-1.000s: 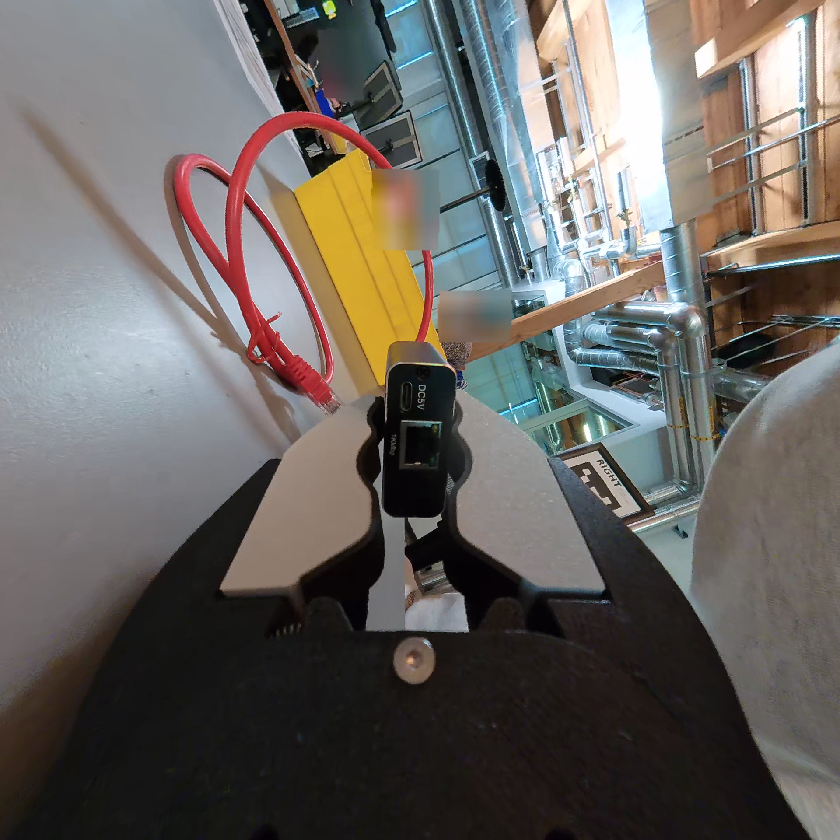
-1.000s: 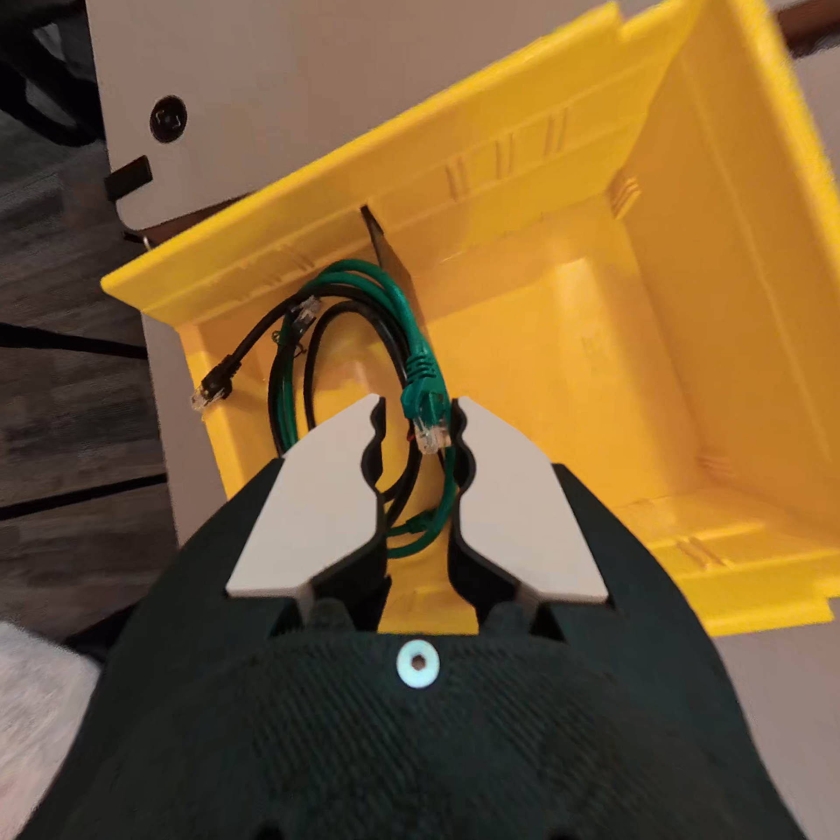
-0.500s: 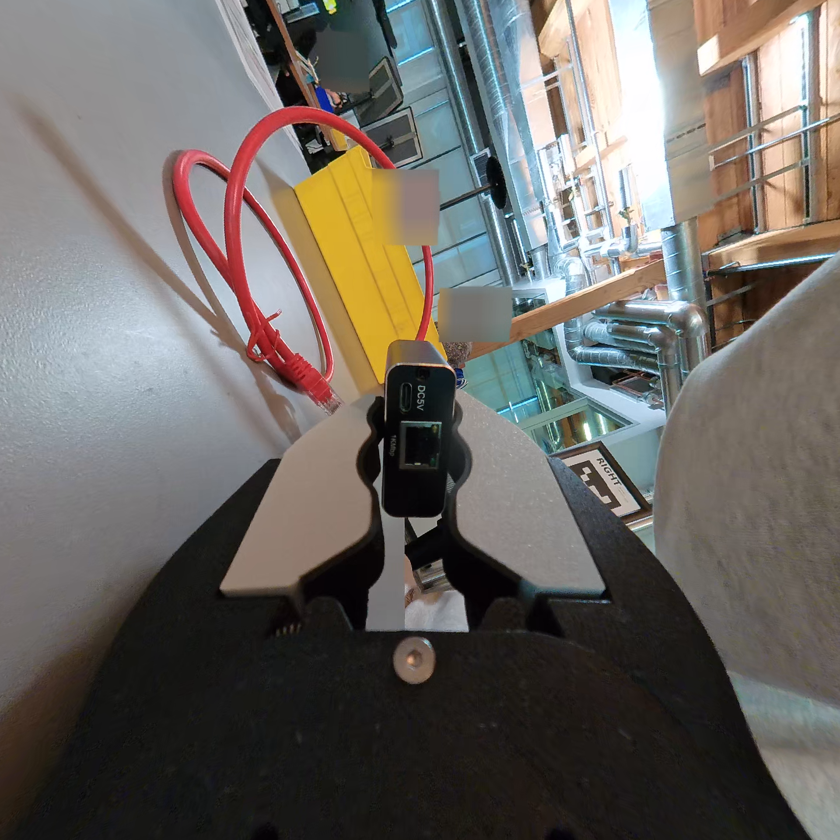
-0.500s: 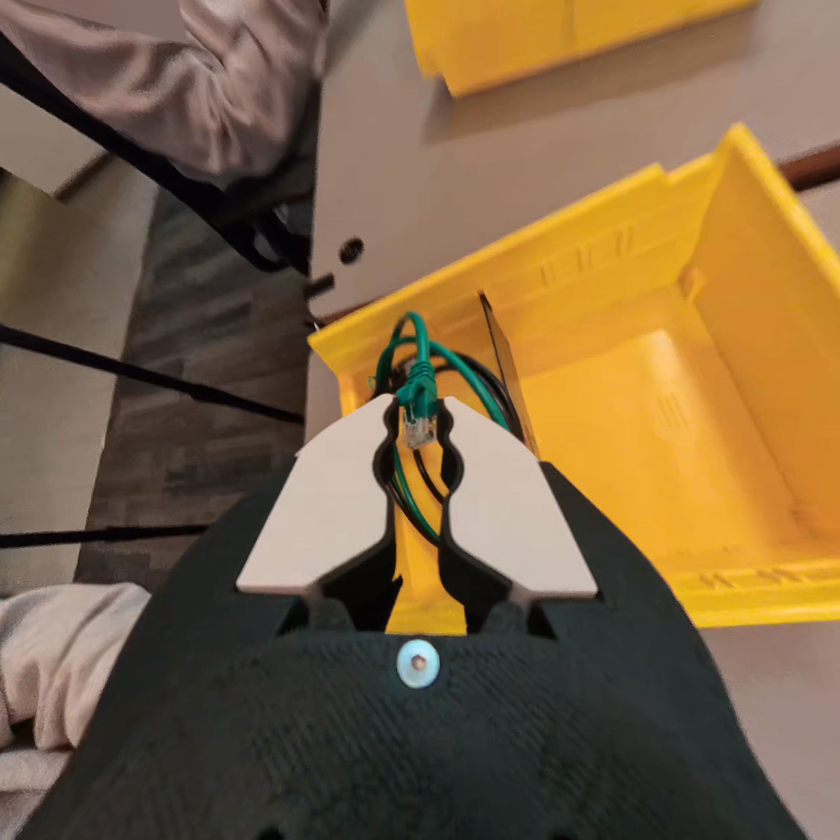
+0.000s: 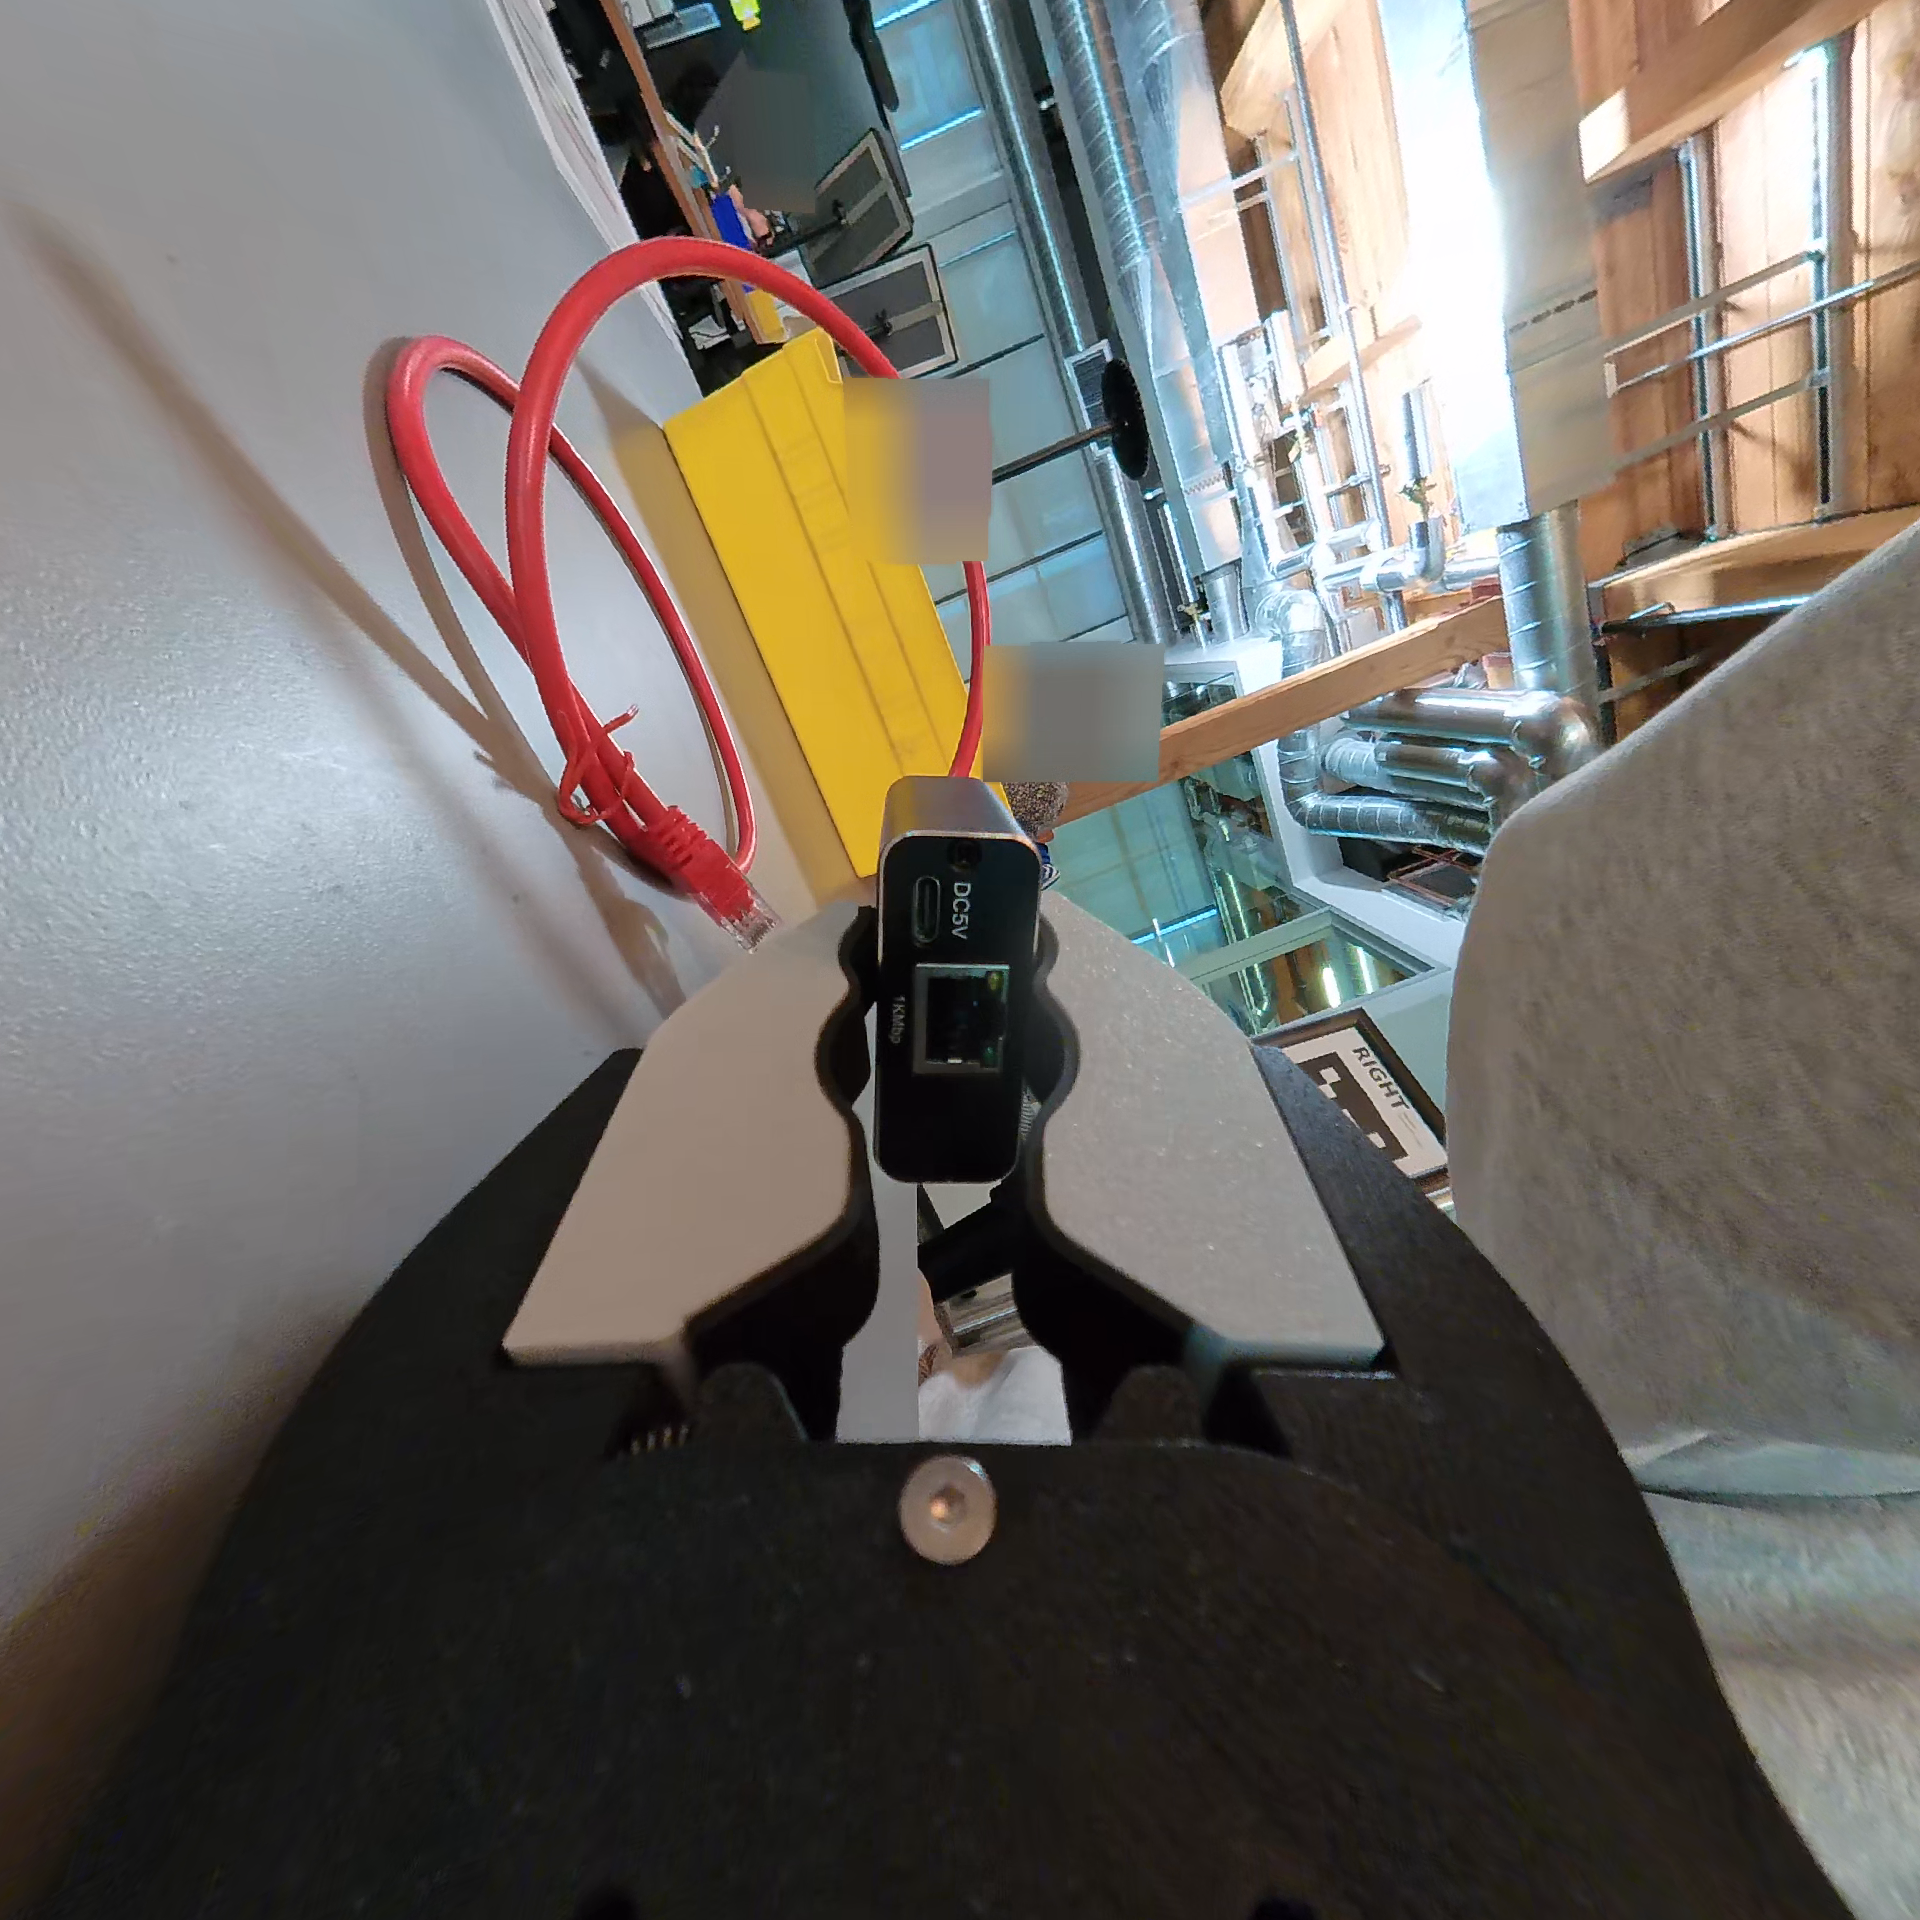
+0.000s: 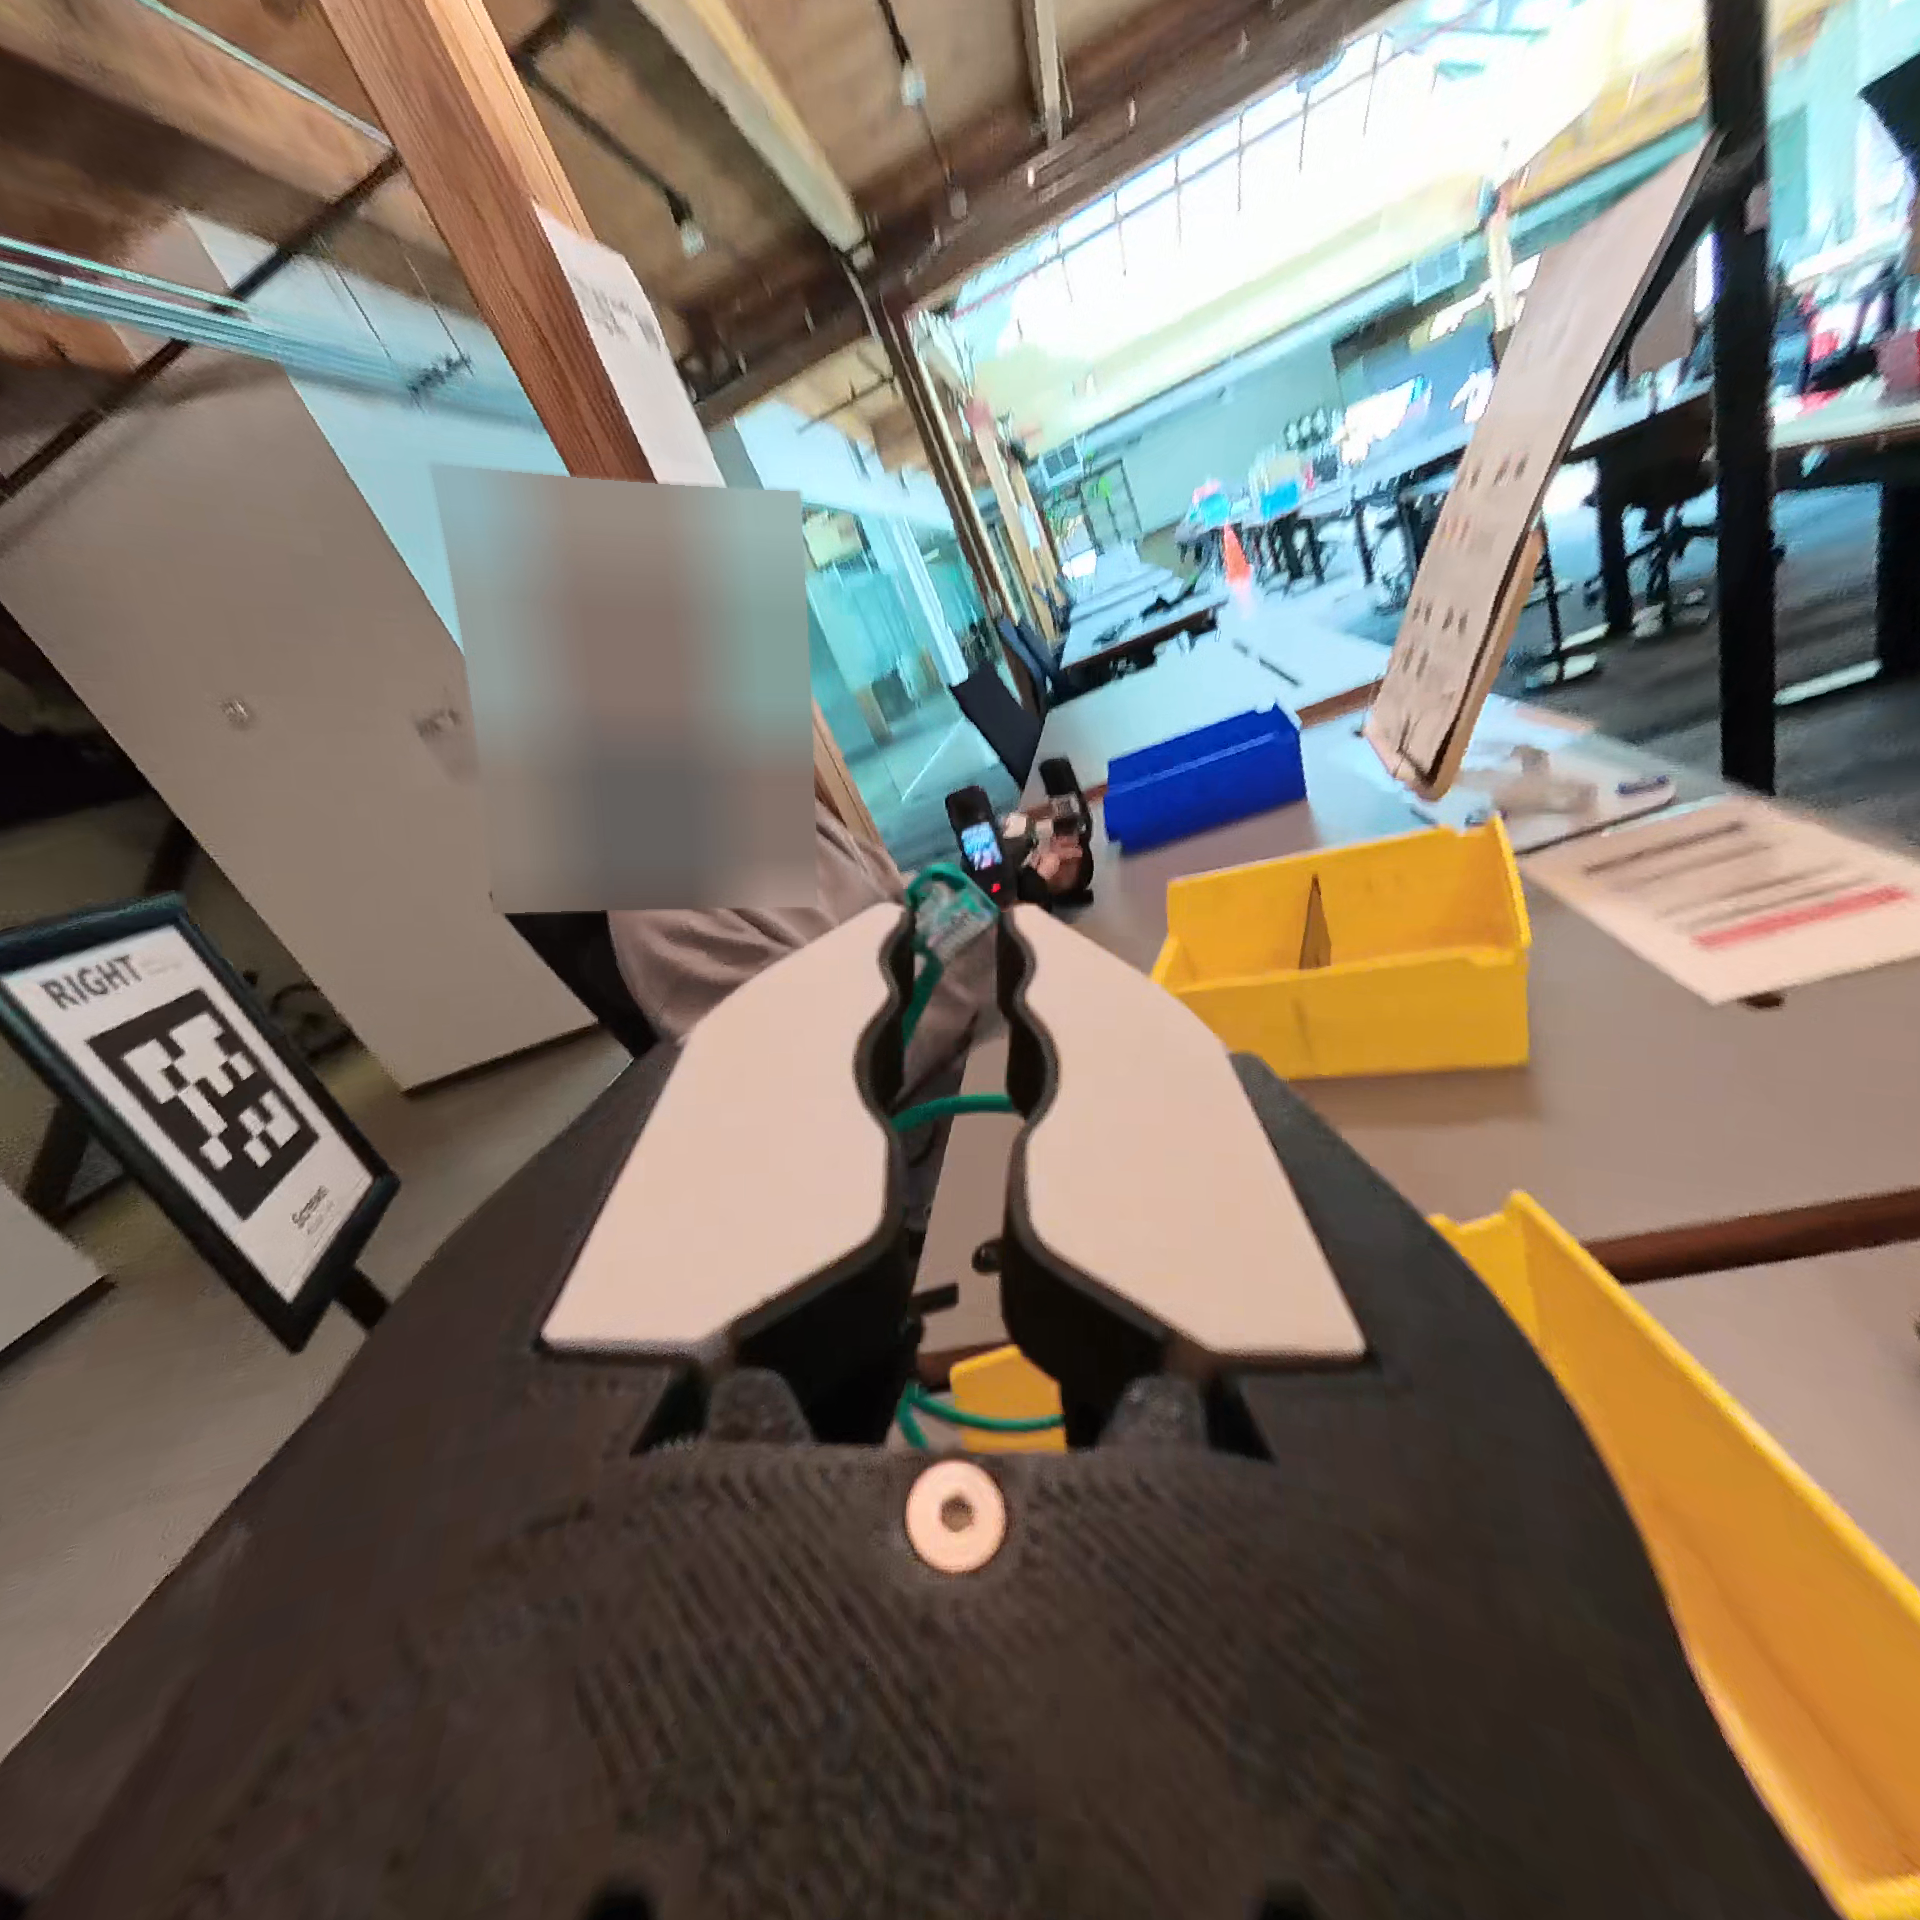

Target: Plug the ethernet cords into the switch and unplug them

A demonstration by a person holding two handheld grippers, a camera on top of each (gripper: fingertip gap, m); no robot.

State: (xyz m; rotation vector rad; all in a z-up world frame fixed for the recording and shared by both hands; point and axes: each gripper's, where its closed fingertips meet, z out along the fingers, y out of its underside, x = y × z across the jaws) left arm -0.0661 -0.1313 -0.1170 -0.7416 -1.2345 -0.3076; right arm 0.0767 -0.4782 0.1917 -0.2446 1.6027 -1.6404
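Note:
My left gripper is shut on a small black switch, held on end with its empty ethernet port facing the camera. A red ethernet cord runs from behind the switch and loops on the grey table; its free plug lies just left of the fingers. My right gripper is shut on the clear plug of a green ethernet cord, lifted in the air; the green cord hangs down between the fingers.
A yellow bin lies past the red cord. In the right wrist view a yellow bin with a divider and a blue bin stand on the table, another yellow bin's rim is close below right, and a framed marker sign stands left. A grey sleeve fills the right of the left wrist view.
My right gripper closed on the green plug inside the yellow bin, lifted it out and swung up to face across the room. The left gripper stayed still; the grey sleeve came closer.

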